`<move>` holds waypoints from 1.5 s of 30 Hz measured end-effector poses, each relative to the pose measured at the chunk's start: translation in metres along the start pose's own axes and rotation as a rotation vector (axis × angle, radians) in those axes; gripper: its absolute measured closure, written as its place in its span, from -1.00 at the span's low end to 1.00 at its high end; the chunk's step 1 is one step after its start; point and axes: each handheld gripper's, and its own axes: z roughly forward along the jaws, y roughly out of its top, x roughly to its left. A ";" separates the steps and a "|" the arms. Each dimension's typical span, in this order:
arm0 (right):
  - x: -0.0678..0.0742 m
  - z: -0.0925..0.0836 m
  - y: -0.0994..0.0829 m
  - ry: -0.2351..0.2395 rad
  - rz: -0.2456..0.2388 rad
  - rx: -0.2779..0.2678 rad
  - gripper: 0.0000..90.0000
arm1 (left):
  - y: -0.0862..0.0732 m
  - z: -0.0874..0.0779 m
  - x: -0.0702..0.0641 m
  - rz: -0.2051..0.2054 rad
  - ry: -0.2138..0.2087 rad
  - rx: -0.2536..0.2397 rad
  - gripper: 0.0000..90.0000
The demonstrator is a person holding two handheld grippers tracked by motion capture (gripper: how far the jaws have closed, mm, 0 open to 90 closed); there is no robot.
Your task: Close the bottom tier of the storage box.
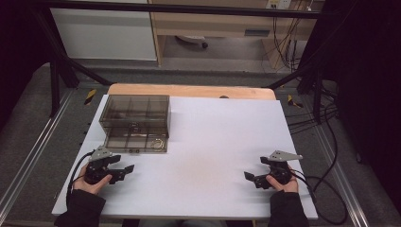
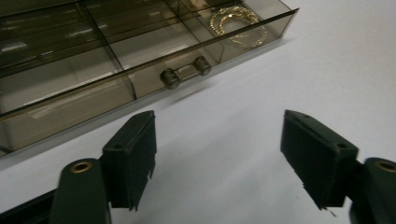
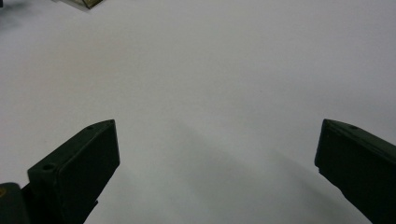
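No writing, label, brand or number can be read anywhere in these pictures. The smoked clear drawer box [image 1: 135,122] up and to the right of the left gripper [image 1: 126,170] bears no lettering, and both grippers are plain black. Yellow-and-black striped markers [image 1: 90,96] lie on the floor beyond the table's far corners, without words.

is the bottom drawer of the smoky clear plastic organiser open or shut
Open: the bottom drawer juts forward past the smoky clear plastic organiser, baring gold jewellery inside.
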 end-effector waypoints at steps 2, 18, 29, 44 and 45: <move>0.000 0.000 0.000 -0.001 -0.002 0.003 -0.99 | 0.000 0.001 0.001 0.001 0.005 0.004 -0.29; 0.000 0.001 -0.001 -0.006 -0.008 0.017 -0.99 | 0.000 0.002 0.008 -0.022 0.049 0.014 0.32; 0.001 0.002 -0.001 -0.010 -0.009 0.018 -0.99 | 0.004 0.003 0.008 -0.011 0.072 0.010 0.67; 0.001 0.001 -0.001 -0.010 -0.012 0.019 -0.99 | 0.016 0.013 0.009 0.007 0.101 0.045 0.98; 0.001 0.001 -0.001 -0.009 -0.014 0.019 -0.99 | 0.016 0.014 0.010 0.007 0.101 0.044 0.99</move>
